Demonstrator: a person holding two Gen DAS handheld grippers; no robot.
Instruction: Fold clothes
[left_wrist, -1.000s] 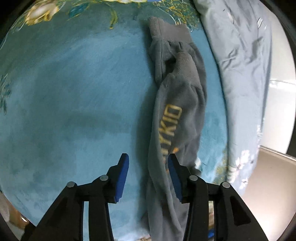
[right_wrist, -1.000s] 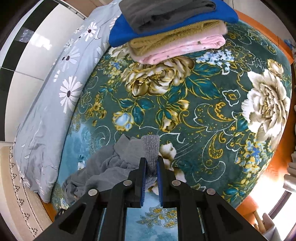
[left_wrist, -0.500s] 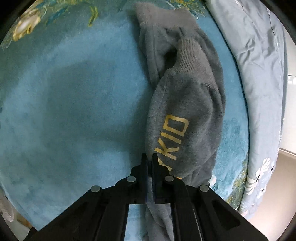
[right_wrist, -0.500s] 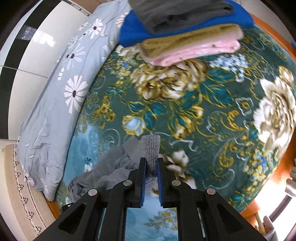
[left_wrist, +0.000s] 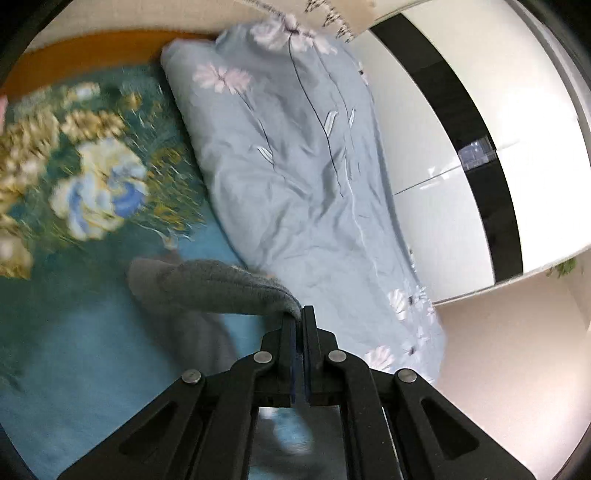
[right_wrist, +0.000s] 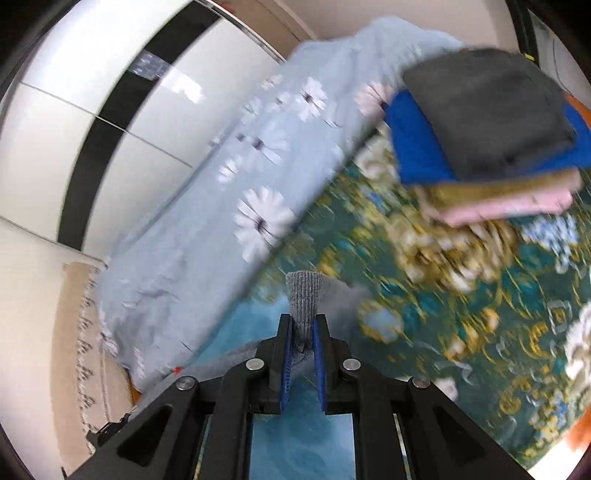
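Clearly the work is partway through: a stack of folded clothes (right_wrist: 491, 140) is sitting on the bed's floral blanket (right_wrist: 480, 314), just beside the pale blue quilt (right_wrist: 207, 266), while one grey garment (left_wrist: 207, 288) is not yet folded. The left tool (left_wrist: 300, 321) is pinching an edge of that garment with its jaws pressed together, so the cloth is draping from the tool down to the blanket. The right tool (right_wrist: 303, 332) is gripping the garment's ribbed cuff (right_wrist: 304, 295), its jaws closed narrowly on the knit, with the cuff sticking out past the tips. Both views are blurring, which suggests the garment is being carried off the blanket. Judging from this, what is remaining is spreading the grey piece flat, folding it, and adding it to the stack.
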